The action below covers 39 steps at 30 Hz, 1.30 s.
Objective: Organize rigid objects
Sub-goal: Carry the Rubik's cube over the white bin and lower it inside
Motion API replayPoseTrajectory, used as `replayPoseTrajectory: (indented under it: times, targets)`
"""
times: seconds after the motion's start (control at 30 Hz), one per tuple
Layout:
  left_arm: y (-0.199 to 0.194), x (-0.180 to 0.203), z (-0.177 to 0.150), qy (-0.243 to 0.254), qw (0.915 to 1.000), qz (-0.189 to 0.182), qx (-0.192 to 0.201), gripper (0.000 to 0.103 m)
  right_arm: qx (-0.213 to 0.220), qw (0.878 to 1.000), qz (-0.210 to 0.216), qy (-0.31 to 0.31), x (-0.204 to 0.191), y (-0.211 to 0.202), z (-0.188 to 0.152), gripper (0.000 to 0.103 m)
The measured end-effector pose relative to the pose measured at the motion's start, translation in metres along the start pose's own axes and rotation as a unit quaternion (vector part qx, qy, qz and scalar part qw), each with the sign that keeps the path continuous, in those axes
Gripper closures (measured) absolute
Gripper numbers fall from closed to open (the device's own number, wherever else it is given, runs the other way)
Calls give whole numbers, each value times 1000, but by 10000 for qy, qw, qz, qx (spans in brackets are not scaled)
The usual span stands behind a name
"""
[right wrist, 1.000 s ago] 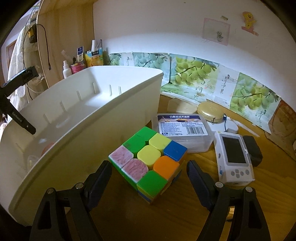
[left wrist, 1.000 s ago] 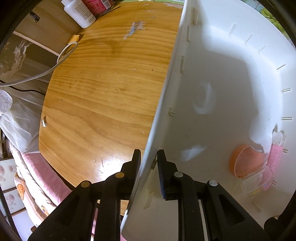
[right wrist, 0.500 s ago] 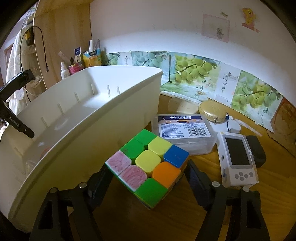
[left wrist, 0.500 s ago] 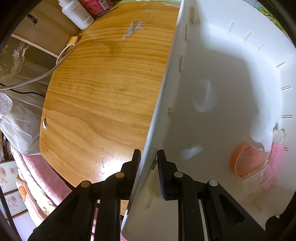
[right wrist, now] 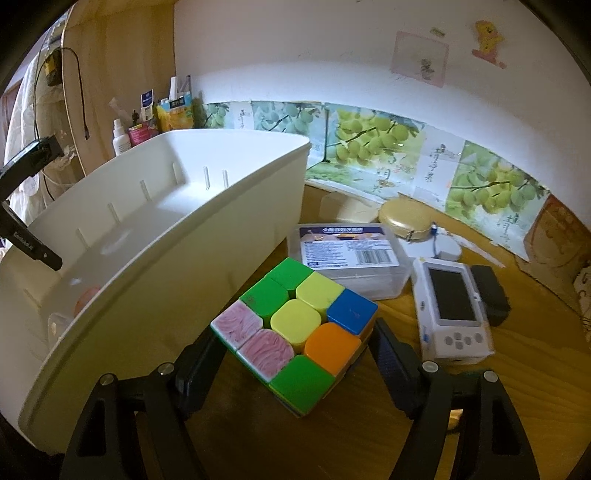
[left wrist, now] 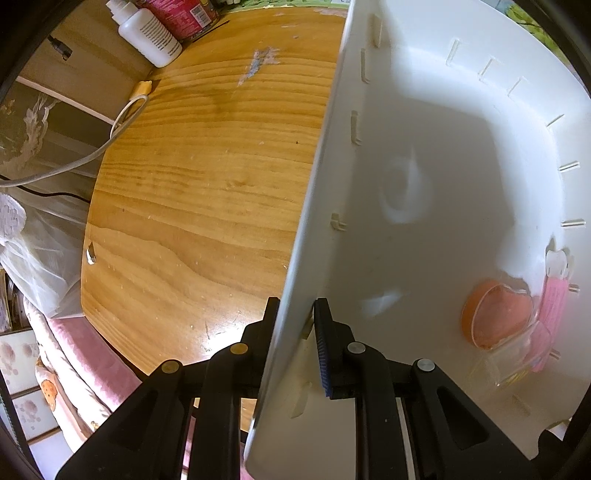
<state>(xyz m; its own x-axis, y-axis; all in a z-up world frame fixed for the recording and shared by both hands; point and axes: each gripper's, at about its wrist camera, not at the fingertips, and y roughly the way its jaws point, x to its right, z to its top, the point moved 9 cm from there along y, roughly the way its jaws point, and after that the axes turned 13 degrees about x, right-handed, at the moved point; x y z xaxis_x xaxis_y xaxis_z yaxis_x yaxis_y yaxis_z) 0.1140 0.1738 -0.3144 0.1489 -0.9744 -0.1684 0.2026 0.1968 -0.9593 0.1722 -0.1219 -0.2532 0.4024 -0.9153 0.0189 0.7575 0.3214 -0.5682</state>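
My left gripper point(left wrist: 295, 317) is shut on the rim of the white plastic bin point(left wrist: 443, 147), one finger outside and one inside the wall. In the bin's near corner lie an orange round case point(left wrist: 495, 317), a pink item point(left wrist: 554, 306) and a clear box point(left wrist: 513, 358). In the right wrist view the bin point(right wrist: 155, 266) stands at left. My right gripper point(right wrist: 295, 354) is shut on a multicoloured puzzle cube point(right wrist: 299, 328) and holds it tilted, just above the wooden table point(right wrist: 517, 369), beside the bin's outer wall.
Right of the cube lie a clear labelled box point(right wrist: 351, 254), a white handheld game console point(right wrist: 454, 310), a black item point(right wrist: 491, 291) and a gold round tin point(right wrist: 406, 218). Bottles point(left wrist: 151, 33) stand at the table's far corner. A white cable point(left wrist: 110, 136) hangs at the left edge.
My right gripper has closed in on the cube and lifted it, tilting it and bringing it nearer the camera. The left gripper keeps its hold on the bin rim.
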Motion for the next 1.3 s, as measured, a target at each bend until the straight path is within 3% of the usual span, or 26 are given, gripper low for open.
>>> replayPoseTrajectory:
  times: [0.67, 0.97, 1.3]
  targets:
    - [-8, 9, -5, 560, 9975, -411, 125, 87, 500, 9942, -949, 79, -15, -63, 61, 25]
    - [-9, 12, -7, 856, 9934, -754, 89, 93, 705, 9919, -1054, -4, -52, -77, 87, 25]
    - [-9, 15, -9, 1383, 9849, -1044, 51, 93, 711, 9924, -998, 77, -101, -81, 94, 25]
